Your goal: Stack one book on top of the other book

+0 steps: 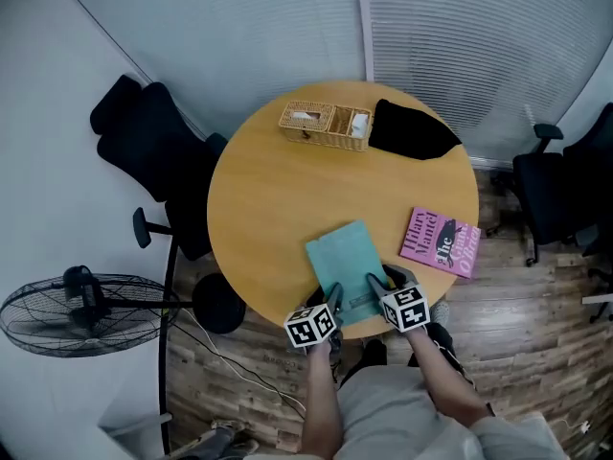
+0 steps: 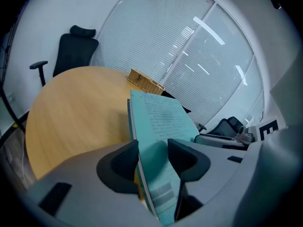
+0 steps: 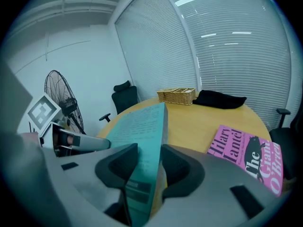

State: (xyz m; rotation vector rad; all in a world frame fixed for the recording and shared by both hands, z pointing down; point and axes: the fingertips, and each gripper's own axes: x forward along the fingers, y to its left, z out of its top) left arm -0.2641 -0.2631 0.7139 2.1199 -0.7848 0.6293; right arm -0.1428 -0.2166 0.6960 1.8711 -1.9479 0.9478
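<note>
Both your left gripper [image 1: 334, 303] and right gripper [image 1: 376, 288] clamp the teal book [image 1: 343, 255] at lower centre; hold it level, carry it frame-right, and square it over the pink book [image 1: 441, 241]

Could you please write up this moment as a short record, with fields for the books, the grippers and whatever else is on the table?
Surface: round wooden table
Book in hand: teal book, at the table's near edge
Left side: left gripper shut on the teal book's near end
Right side: right gripper shut on the same end
Other book: pink book, lying flat to the right of the teal one, not touching it
Far side of table: wicker basket beside a black cloth
Stack: not yet made
</note>
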